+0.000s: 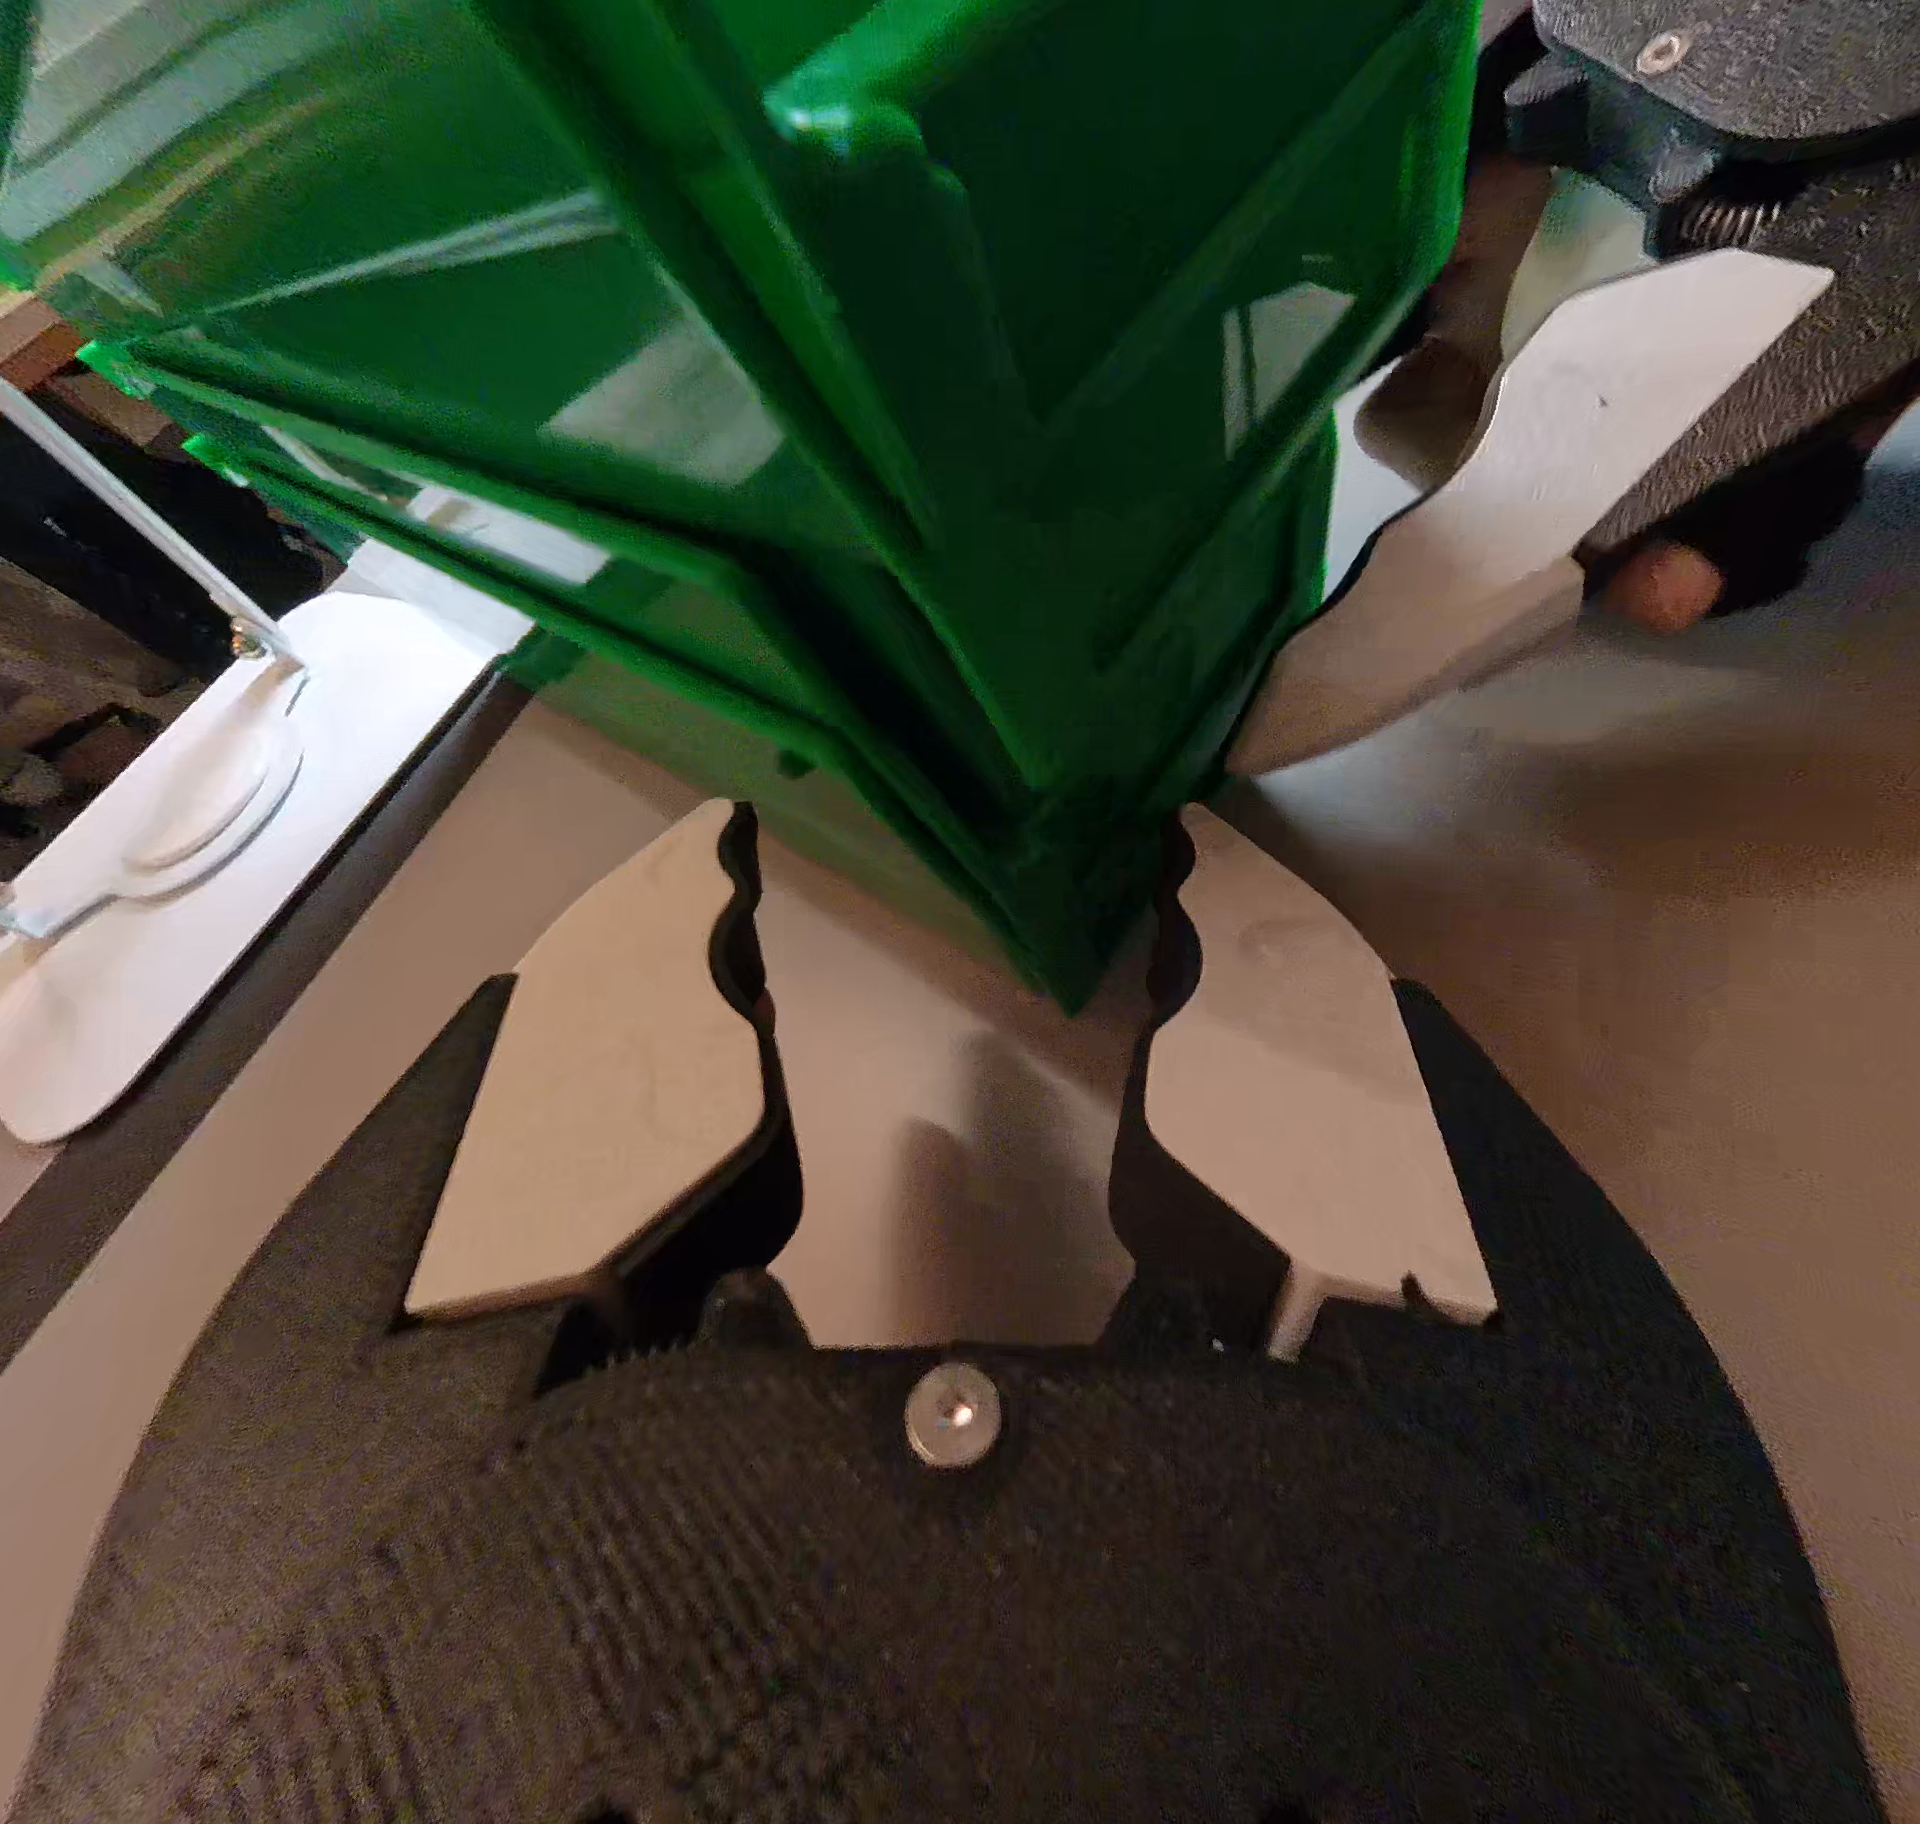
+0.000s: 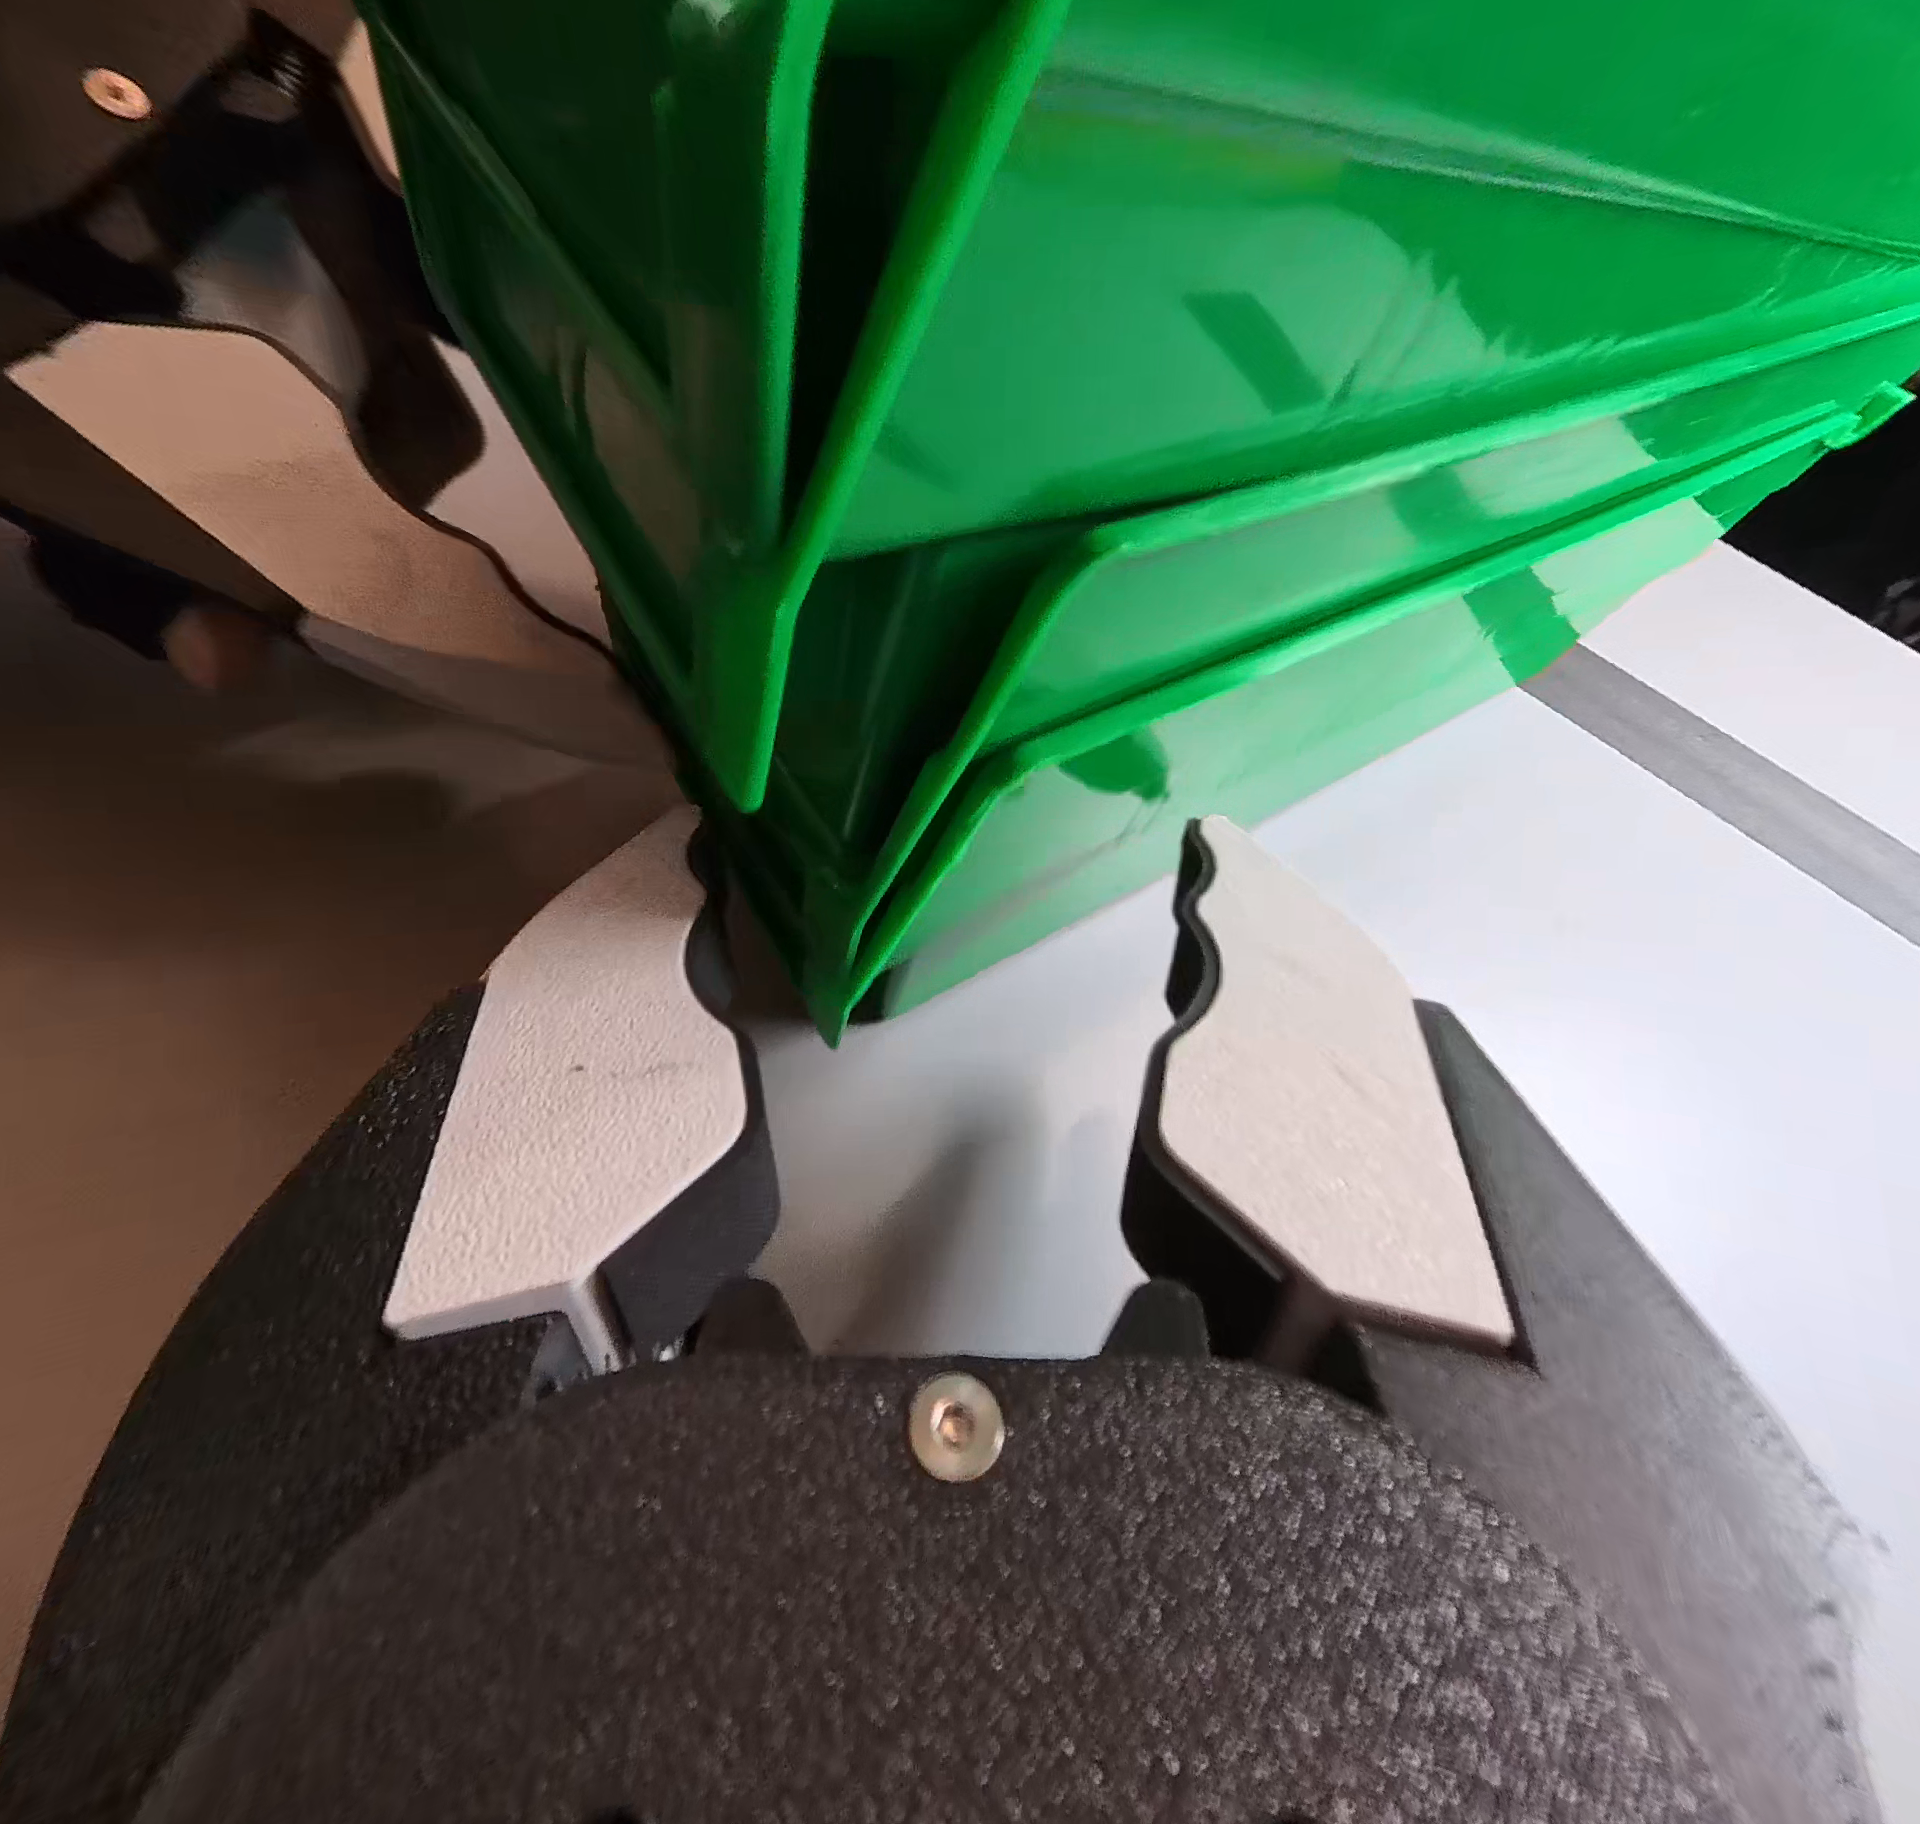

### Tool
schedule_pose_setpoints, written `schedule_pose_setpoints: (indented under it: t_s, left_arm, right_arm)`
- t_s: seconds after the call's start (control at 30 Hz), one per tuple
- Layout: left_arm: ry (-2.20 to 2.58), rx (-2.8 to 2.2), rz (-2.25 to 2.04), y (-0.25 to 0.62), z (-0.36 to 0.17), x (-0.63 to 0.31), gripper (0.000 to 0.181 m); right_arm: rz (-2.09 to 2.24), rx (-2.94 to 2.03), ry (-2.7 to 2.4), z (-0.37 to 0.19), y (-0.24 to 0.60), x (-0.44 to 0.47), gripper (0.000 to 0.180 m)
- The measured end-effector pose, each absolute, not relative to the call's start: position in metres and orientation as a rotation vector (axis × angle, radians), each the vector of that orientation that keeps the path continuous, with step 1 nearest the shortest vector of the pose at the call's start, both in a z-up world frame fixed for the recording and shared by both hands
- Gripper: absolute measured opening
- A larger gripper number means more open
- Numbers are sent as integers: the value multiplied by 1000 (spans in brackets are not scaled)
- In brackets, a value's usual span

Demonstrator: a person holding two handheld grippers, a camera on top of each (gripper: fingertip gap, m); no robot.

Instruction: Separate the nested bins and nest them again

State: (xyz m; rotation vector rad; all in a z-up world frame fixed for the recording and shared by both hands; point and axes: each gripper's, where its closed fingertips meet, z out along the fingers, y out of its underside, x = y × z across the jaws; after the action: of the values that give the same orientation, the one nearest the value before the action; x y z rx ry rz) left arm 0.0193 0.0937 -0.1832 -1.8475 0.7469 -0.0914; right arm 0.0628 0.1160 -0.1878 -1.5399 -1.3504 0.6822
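Green bins (image 1: 935, 340): we count at least three nested shells by their stacked rims, standing on the pale worktop (image 1: 1558, 943) and filling the view from 10 to 1 o'clock. Grippers, two. Left gripper (image 1: 956, 901): jaws spread, a lower bin corner sitting between them, its right finger against the bin. Right gripper (image 2: 940, 901): jaws spread around the opposite corner, left finger touching the rims, right finger clear. Each gripper shows in the other's view, at 2 and at 10 o'clock. One white flat plate (image 1: 177, 818) lies at 9 o'clock.
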Motion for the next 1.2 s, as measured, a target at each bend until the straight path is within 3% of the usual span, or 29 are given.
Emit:
schedule_pose_setpoints:
  t_s: [0.53, 0.67, 0.8, 0.97, 1.07, 1.13, 1.2]
  left_arm:
    - [720, -1938, 79, 9, -183, -24, 62]
    - [670, -1887, 57, 13, -183, -39, 56]
    - [686, -1877, -99, 2, -168, -30, 72]
    - [605, -1737, -166, -5, -123, -33, 74]
    - [550, -1725, -178, 0, -114, -31, 71]
    - [550, -1708, -73, 5, -115, -34, 57]
    - [594, -1664, -15, 4, -114, -29, 49]
  right_arm:
    - [789, -1355, -1572, -188, 44, 11, 78]
    - [688, -1393, -1545, -187, 49, 0, 69]
    - [824, -1355, -1547, -170, 33, 16, 77]
    - [976, -1288, -1414, -119, 32, 33, 80]
    - [1032, -1257, -1327, -94, 35, 31, 69]
    - [949, -1250, -1321, -96, 41, 25, 47]
    - [918, -1179, -1288, -95, 38, 23, 37]
